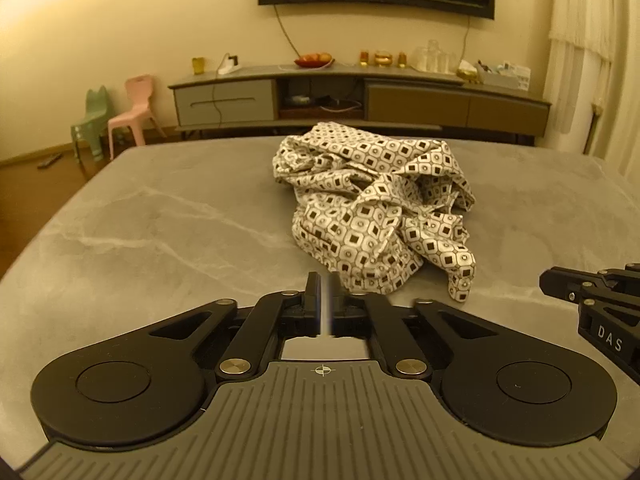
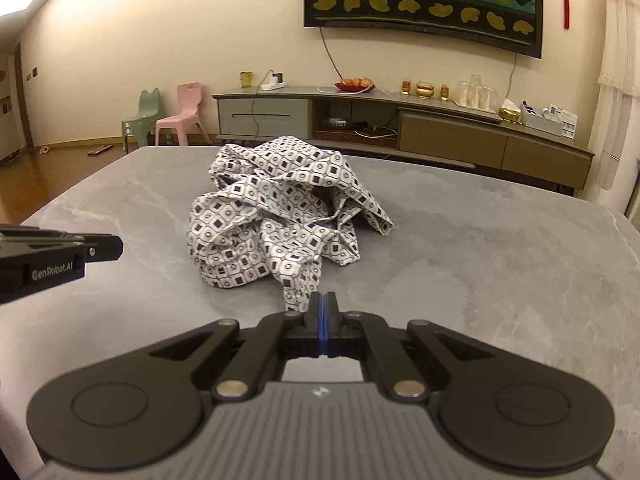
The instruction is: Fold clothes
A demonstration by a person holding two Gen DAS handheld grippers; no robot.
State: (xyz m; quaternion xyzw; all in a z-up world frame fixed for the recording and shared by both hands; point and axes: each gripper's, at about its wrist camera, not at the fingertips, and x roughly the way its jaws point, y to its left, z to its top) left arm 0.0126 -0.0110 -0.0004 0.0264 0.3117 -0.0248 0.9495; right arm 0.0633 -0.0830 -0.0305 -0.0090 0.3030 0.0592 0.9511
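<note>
Jaws shut before crumpled patterned shirt [image 1: 376, 208] on marbled tabletop [image 1: 160, 216]

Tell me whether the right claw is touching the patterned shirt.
Cannot tell. In the right wrist view the shut right claw sits right at the shirt's trailing corner, overlapping it, with no visible gap or clear contact. In the left wrist view table shows between them, but the tips are cropped.

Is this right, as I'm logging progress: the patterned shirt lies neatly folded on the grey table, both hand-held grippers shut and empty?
Not quite: the patterned shirt lies crumpled in a heap, not folded, as both wrist views show. It is on the grey table, and the left hand-held gripper and right hand-held gripper are shut and empty.
</note>
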